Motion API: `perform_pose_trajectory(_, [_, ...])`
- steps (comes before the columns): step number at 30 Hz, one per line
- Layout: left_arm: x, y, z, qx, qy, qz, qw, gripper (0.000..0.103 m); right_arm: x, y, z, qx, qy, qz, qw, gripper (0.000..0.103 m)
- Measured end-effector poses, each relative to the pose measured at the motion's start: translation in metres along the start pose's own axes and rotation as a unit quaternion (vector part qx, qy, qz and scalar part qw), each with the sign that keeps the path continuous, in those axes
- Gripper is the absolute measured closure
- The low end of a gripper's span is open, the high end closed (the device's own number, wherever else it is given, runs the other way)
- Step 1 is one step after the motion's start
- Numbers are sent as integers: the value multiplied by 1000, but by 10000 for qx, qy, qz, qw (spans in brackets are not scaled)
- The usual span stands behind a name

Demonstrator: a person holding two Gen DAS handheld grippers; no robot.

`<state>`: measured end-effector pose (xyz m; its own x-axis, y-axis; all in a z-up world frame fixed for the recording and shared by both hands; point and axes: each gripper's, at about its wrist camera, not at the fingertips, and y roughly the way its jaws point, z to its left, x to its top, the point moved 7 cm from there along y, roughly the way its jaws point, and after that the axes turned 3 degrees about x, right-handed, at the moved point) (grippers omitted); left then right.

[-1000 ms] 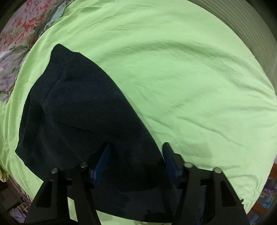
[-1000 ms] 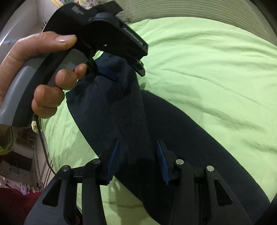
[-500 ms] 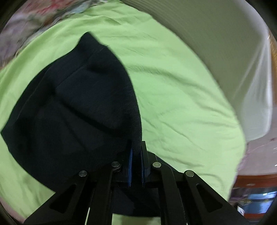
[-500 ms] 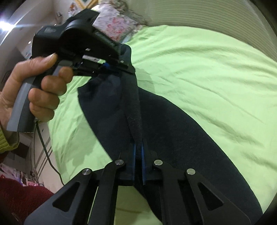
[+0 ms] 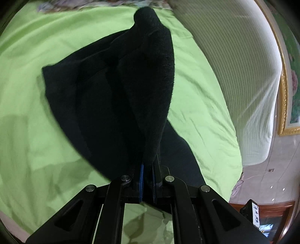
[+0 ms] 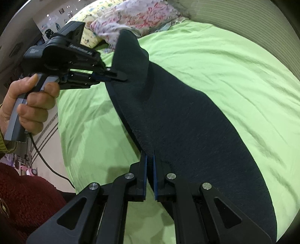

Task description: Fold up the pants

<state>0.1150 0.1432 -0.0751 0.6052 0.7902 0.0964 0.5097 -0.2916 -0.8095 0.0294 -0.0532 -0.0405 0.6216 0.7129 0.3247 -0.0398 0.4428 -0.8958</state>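
Note:
Dark navy pants (image 5: pixel 116 93) lie on a green bed sheet (image 5: pixel 28 56), partly lifted. My left gripper (image 5: pixel 147 169) is shut on an edge of the pants and holds it raised, so the cloth hangs in a fold in front of the camera. My right gripper (image 6: pixel 149 159) is shut on another edge of the pants (image 6: pixel 187 122), which stretch away over the sheet (image 6: pixel 234 65). In the right wrist view the left gripper (image 6: pixel 120 76) shows at upper left, held by a hand, pinching the raised far end of the pants.
A striped headboard or wall (image 5: pixel 234 65) borders the bed on the right. Floral pillows (image 6: pixel 135 16) lie at the bed's far end. A cable (image 6: pixel 48 165) hangs from the left gripper's handle. A framed picture (image 5: pixel 286 93) hangs at far right.
Both grippers closed on the pants' edge a second ago and have since lifted it. The cloth has risen off the sheet, and the left gripper has moved up and away.

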Motion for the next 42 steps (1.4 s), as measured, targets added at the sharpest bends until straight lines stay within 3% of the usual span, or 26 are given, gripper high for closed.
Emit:
perform_pose_trajectory(11, [-19,38,25,-155,-354,138,9992,97,-1,13,-6,-80,-67,381,9992,97])
perform_pose_trajectory(18, [-25,41,36,-293,-398,129,9987,96,-4,24,-14,-109,106,588,9982,96])
perform_pose_trajectory(27, [-10,-3,58,-133,-344,-110,9993,83,-4,23,-14,-129,189,609,9979,91])
perform_pose_trajectory(29, [-5,-17,68,-78,-357,-164,9992,70,-3,20,-15,-71,242,588,9980,89])
perform_pose_trajectory(32, [3,-27,78,22,-482,-246,9985,61,-2,14,-18,78,367,513,9980,86])
perform_pose_trajectory(35, [12,-37,91,90,-622,-312,9975,55,-1,6,-17,303,454,409,9977,86])
perform_pose_trajectory(42, [29,-42,111,203,-864,-329,9955,49,19,2,-20,371,585,126,9975,85])
